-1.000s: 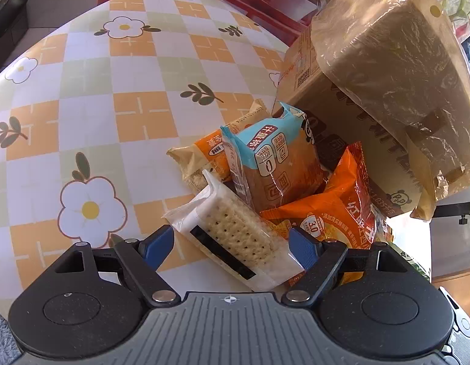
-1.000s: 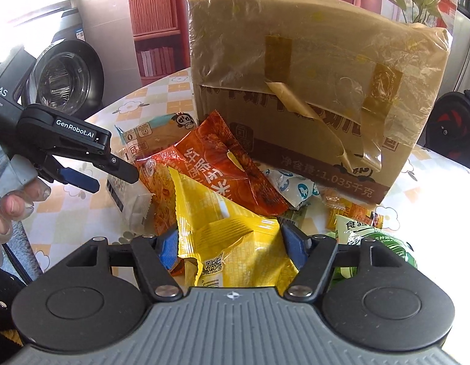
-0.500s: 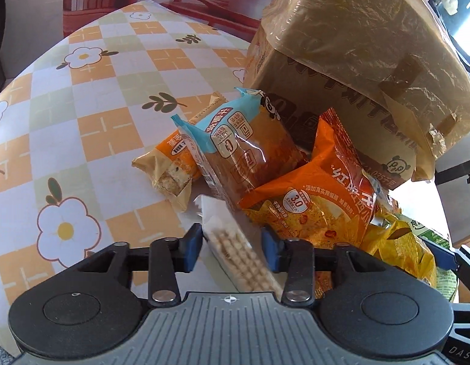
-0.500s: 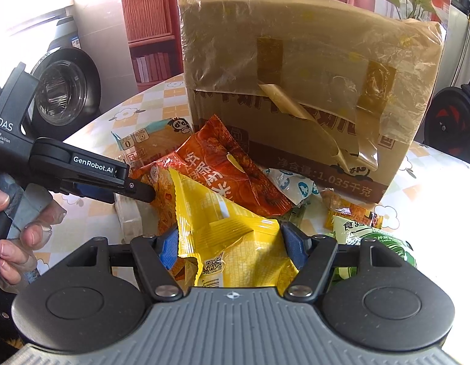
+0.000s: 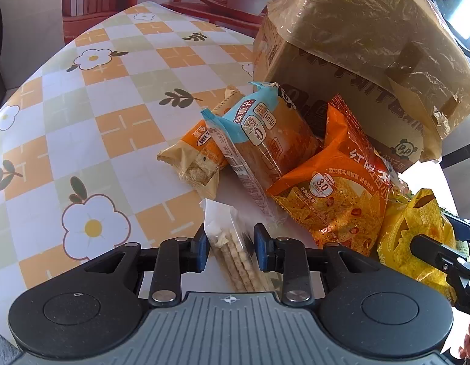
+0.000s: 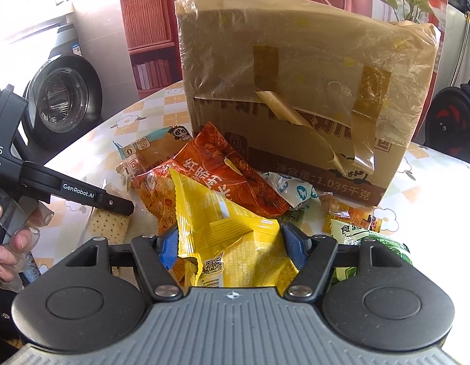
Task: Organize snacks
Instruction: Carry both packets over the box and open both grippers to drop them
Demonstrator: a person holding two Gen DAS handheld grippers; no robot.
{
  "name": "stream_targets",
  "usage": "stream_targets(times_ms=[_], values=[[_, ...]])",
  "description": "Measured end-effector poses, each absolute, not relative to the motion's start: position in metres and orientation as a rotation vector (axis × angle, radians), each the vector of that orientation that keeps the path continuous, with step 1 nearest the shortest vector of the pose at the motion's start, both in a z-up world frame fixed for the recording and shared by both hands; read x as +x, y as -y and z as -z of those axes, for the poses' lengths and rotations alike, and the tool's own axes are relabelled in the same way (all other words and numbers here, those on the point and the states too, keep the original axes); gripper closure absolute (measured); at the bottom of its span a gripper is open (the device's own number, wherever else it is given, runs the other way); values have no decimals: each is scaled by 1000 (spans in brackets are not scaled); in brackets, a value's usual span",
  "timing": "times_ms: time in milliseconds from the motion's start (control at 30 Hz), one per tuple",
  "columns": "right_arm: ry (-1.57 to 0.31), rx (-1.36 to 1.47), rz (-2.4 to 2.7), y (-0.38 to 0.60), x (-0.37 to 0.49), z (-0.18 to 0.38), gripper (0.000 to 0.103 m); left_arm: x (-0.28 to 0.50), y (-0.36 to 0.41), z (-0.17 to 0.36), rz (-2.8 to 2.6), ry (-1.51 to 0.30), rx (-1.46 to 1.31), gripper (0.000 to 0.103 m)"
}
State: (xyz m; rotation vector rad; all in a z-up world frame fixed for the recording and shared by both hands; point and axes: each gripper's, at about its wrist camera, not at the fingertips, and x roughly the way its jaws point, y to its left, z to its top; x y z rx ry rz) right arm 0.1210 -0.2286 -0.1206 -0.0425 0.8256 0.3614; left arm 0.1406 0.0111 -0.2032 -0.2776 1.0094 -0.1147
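My left gripper (image 5: 230, 243) is shut on a clear-wrapped cracker pack (image 5: 235, 252), turned on edge between the blue pads. Beyond it lie a blue-topped bread packet (image 5: 265, 140), a small orange biscuit packet (image 5: 198, 152) and an orange chip bag (image 5: 335, 191). My right gripper (image 6: 232, 243) is shut on a yellow snack bag (image 6: 226, 237), which bulges up between the fingers. In the right wrist view the left gripper's fingers (image 6: 113, 203) sit over the cracker pack (image 6: 107, 228) at the left. The yellow bag (image 5: 417, 237) also shows in the left wrist view.
A large taped cardboard box (image 6: 295, 91) stands behind the snack pile on the flower-patterned tablecloth (image 5: 113, 97). A green packet (image 6: 368, 237) and small wrapped snacks (image 6: 292, 188) lie at the right. A person's hand (image 6: 4, 243) holds the left gripper. A red shelf stands behind.
My left gripper has shut on the cracker pack and rolled, so the pack went from lying flat to standing on edge. The right gripper kept still with the yellow bag.
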Motion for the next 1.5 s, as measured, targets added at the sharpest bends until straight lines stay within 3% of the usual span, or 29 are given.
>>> stream_targets(times_ms=[133,500,967,1000,1033,1067,1100,1200,1400,1500], values=[[-823,-36,-362,230,121,120,34,133,-6,194,143,-977,-227,84],[-685,10,-343,246,120,79,35,121,-21,143,169,-810,-220,84],[-433,110,-345,271,168,-17,36,173,11,8,259,-456,-152,84],[-413,108,-343,273,174,-23,49,179,16,1,264,-436,-143,84],[-396,109,-339,274,178,-29,75,186,23,-6,269,-420,-138,84],[-386,118,-331,276,185,-35,88,192,29,-13,276,-412,-145,84],[-386,135,-320,279,192,-39,93,199,33,-16,283,-409,-156,84],[-417,161,-282,286,214,-40,94,217,49,-26,301,-401,-167,84],[-513,110,-329,283,209,-21,90,220,47,-7,333,-447,-160,84],[-590,62,-409,276,191,-3,49,212,38,8,337,-479,-152,84]])
